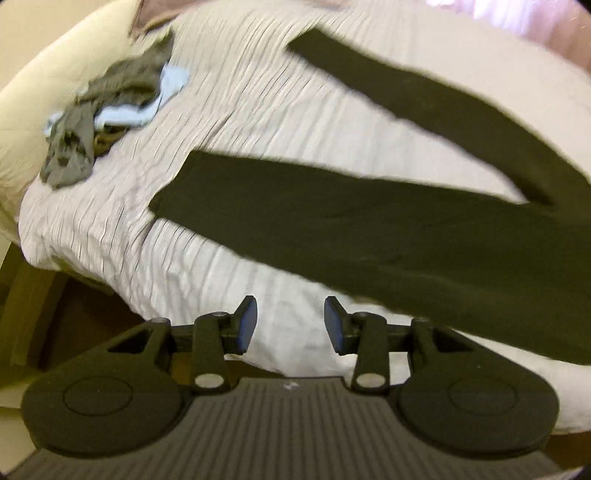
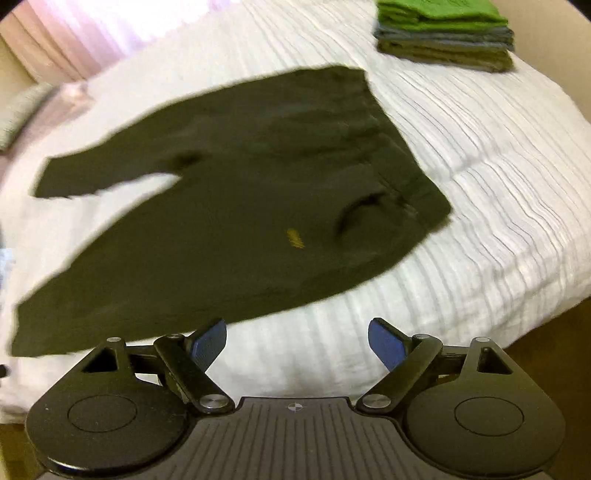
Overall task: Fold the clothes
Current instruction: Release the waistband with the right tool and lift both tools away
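The dark trousers [image 2: 236,192] lay flat on the white bed [image 2: 498,206], long axis running leftward from the waistband, just ahead of both empty, parted tongs, the right tongs [image 2: 297,345] nearer the waistband, the left tongs [image 1: 290,325] nearer the legs.

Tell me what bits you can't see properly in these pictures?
- Dark trousers: waist cut off by the left view's right edge.
- Unfolded pile: motion blur hides which garments.
- Folded stack: top cut off by the right view's edge.
- Yellow mark on trousers: blurred, unreadable.
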`<move>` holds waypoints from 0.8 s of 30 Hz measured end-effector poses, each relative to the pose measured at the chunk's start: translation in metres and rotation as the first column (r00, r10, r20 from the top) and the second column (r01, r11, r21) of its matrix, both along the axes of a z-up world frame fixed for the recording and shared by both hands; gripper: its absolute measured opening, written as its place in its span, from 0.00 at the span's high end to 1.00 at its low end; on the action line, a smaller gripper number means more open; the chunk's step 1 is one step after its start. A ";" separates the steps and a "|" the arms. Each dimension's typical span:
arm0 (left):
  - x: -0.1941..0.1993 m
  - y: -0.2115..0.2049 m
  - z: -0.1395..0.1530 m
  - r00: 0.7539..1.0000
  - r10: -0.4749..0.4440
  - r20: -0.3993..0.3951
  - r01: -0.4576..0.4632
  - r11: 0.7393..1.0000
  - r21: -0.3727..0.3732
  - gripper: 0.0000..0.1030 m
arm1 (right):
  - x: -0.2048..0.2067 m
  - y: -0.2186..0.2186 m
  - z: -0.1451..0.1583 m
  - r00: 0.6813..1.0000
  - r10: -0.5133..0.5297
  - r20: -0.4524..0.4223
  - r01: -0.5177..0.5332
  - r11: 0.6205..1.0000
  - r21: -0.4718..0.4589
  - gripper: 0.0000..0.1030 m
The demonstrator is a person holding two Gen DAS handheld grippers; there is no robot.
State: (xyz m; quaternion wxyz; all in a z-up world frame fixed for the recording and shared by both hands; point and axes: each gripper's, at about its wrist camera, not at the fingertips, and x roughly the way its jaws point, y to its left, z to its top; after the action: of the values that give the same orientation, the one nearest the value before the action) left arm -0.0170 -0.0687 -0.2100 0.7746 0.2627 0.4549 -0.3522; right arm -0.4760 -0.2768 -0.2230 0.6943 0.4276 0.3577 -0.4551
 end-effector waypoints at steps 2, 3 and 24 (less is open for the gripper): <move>-0.021 0.002 0.023 0.999 -0.038 0.016 0.039 0.999 -0.032 0.63 | 0.003 0.005 0.022 0.998 0.017 0.058 -0.016 1.000 -0.026 0.16; -0.030 0.003 0.033 0.998 -0.057 0.023 0.058 0.997 -0.048 0.63 | 0.005 0.009 0.034 0.997 0.030 0.072 -0.027 0.999 -0.044 0.16; -0.112 -0.022 0.118 0.946 -0.303 0.112 0.317 0.938 -0.143 0.56 | 0.024 0.062 0.116 0.992 0.126 -0.017 -0.127 0.978 -0.165 0.00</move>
State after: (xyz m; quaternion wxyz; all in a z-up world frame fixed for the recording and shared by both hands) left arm -0.1291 -0.0909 -0.0921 0.7471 0.2839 0.3438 -0.4931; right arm -0.4522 -0.2152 -0.1069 0.7538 0.3433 0.3474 -0.4396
